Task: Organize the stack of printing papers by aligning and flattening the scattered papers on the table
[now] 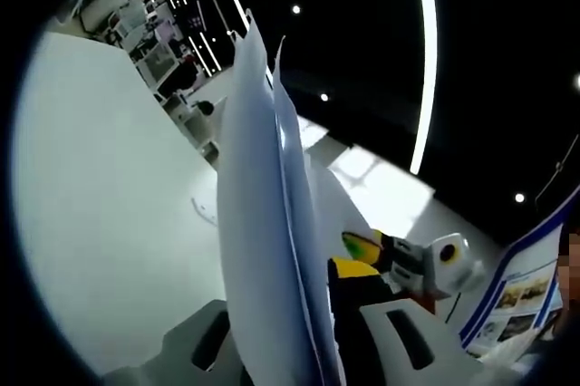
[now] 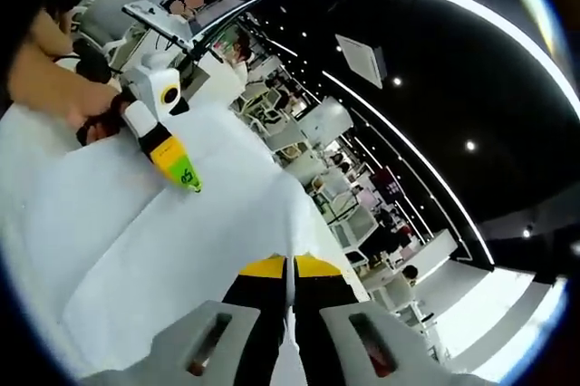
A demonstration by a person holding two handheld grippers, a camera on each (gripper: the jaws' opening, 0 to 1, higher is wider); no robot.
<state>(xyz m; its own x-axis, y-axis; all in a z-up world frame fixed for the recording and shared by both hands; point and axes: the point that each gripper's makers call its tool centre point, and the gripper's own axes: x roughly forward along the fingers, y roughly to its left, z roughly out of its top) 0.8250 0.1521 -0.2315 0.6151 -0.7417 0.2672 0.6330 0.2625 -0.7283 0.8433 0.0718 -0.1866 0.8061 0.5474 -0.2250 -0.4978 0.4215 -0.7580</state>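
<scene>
A stack of white printing papers point(image 1: 263, 223) stands on edge and rises from between my left gripper's jaws toward the top of the left gripper view. My left gripper point(image 1: 313, 291) is shut on its lower edge; one yellow-tipped fingertip point(image 1: 353, 270) presses against the sheets and the other is hidden behind them. My right gripper point(image 1: 360, 246) reaches in from the right with its green-yellow tip against the same sheets. In the right gripper view the papers point(image 2: 136, 241) spread out to the left, and my right gripper point(image 2: 290, 268) is shut on their edge. The left gripper point(image 2: 184, 173) holds the far side.
The white table point(image 1: 109, 205) lies to the left of the papers. A blue-bordered poster point(image 1: 526, 286) stands at the right. A person's hand point(image 2: 86, 101) grips the left tool. Desks and office equipment point(image 2: 317, 132) sit in the background under a dark ceiling.
</scene>
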